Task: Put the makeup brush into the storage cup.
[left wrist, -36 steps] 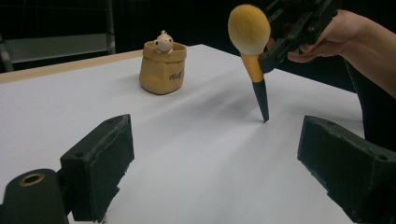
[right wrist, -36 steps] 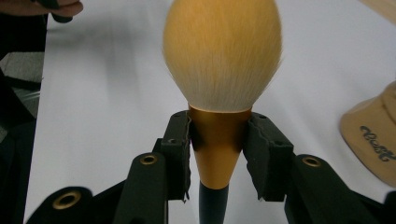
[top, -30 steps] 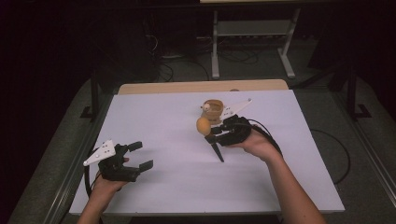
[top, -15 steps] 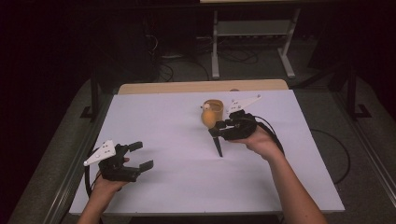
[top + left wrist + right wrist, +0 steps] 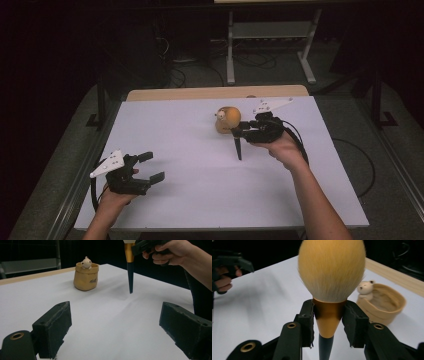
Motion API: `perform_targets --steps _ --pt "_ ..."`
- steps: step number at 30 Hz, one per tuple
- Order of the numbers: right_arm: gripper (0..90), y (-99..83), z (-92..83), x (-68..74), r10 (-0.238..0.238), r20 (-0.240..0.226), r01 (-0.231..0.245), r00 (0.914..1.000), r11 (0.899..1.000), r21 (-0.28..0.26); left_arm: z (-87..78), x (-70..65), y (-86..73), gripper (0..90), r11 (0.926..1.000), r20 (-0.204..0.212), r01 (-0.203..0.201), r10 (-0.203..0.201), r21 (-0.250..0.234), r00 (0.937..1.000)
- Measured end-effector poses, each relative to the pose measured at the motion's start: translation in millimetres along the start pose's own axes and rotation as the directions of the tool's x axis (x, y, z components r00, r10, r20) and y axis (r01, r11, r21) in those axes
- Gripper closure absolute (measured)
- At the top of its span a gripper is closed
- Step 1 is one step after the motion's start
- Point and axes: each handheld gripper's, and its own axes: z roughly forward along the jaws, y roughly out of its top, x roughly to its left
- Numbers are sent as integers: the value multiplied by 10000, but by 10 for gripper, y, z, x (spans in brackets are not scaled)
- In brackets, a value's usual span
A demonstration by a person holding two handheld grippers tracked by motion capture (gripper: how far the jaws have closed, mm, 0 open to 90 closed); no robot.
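While the right gripper (image 5: 328,322) holds a big makeup brush (image 5: 331,277), its two black jaws squeeze the gold band just under the fluffy orange bristles. In the high view the brush's dark handle points down toward the white table (image 5: 190,150), and its tip is close to the table top. A small tan pot (image 5: 228,120) with a little bear on its rim sits on the table just beside this gripper, on its left in the high view. The brush is outside the pot. The left gripper (image 5: 150,167) is well apart from them, near the front left of the table. Its jaws are spread wide with nothing between them, only bare table.
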Motion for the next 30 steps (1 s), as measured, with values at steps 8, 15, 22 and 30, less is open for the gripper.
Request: perform_targets --steps 8,15,22,30 --pt "616 14 -82 -41 260 834 -216 9962 9983 -532 13 -11 3 101 10000 29 -63 62 63 10000" --pt "616 10 -132 -92 616 1403 -482 9882 9942 -964 18 -14 2 101 10000 46 -38 38 65 10000" --pt "616 3 -173 -152 1014 1908 -752 9764 9873 -1399 16 -12 1 101 10000 24 2 -2 73 10000" --pt "616 4 -198 -222 1302 2303 -887 9644 9792 -1823 25 -10 -4 101 10000 35 8 -9 51 10000"
